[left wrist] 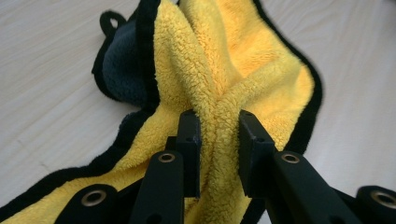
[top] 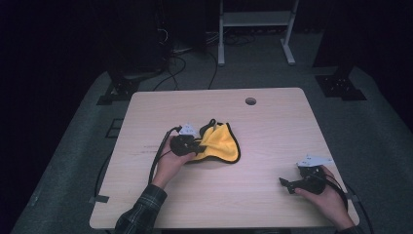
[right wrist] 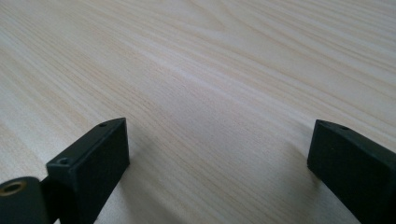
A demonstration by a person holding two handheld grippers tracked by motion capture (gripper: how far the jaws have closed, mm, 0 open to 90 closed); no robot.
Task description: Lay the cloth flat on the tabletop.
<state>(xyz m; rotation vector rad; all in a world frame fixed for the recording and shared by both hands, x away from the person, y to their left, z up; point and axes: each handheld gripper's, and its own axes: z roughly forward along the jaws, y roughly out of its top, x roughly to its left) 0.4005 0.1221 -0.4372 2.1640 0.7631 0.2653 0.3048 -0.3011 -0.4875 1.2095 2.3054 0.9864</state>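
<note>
We have the left hand-held gripper (left wrist: 218,135) clamped on a raised fold of the yellow cloth (left wrist: 243,70), its two black jaws pressed in from either side so that a ridge of fleece bunches up between them. The cloth lies crumpled near the middle of the tabletop (top: 272,122), its black trim curling round the edge and a small hanging loop (left wrist: 111,19) lying flat on the wood at its far corner; part of its grey underside (left wrist: 122,65) is turned up beside that loop. Our right hand-held gripper (top: 292,184) rests low over bare wood near the right front corner, well apart from the cloth, and its jaws stand wide apart with nothing between them. We judge that we are at the gathering step: one side has a hold, the other has yet to join in. The next move probably calls for the right hand-held gripper to travel across to the cloth's free right edge (top: 237,146) and close on the trim there, so that we can lift and spread or fold it between two holds. The left grip sits on a loose fold, not on an edge, so pulling may only drag the bunch along.
</note>
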